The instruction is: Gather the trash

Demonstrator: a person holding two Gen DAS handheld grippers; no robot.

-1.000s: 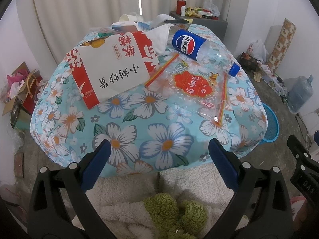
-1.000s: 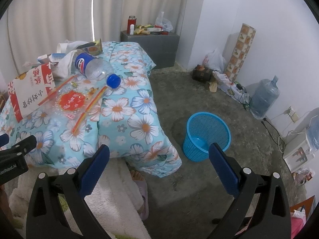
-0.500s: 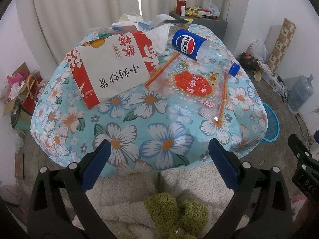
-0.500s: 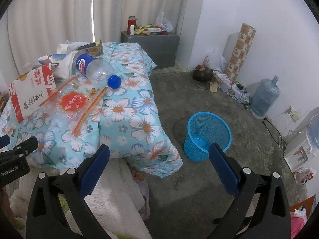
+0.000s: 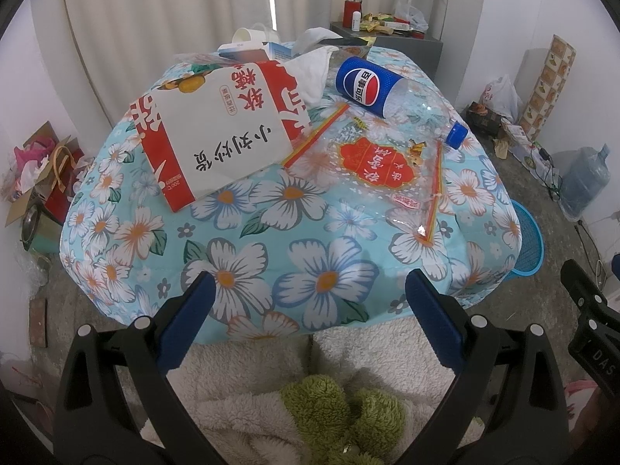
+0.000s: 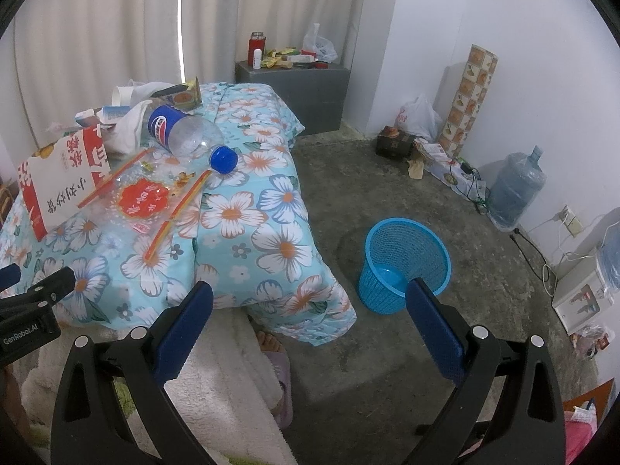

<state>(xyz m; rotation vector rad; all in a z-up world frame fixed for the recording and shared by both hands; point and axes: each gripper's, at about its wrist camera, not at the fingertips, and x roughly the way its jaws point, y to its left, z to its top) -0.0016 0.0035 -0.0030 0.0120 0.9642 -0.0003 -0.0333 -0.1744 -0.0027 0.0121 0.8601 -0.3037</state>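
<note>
On the flower-print tablecloth [image 5: 310,232] lie one empty Pepsi bottle [image 5: 391,93], one red-and-white paper bag [image 5: 221,131], one clear candy bag [image 5: 379,166] and one white cloth [image 5: 314,68], with a few small boxes at the far edge. One blue mesh wastebasket [image 6: 405,263] stands on the floor, one water jug [image 6: 517,188] by the wall.

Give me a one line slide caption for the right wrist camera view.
Open right claw hovers between the flowered table's trash, a Pepsi bottle and candy bag, and the blue basket on the floor.
</note>
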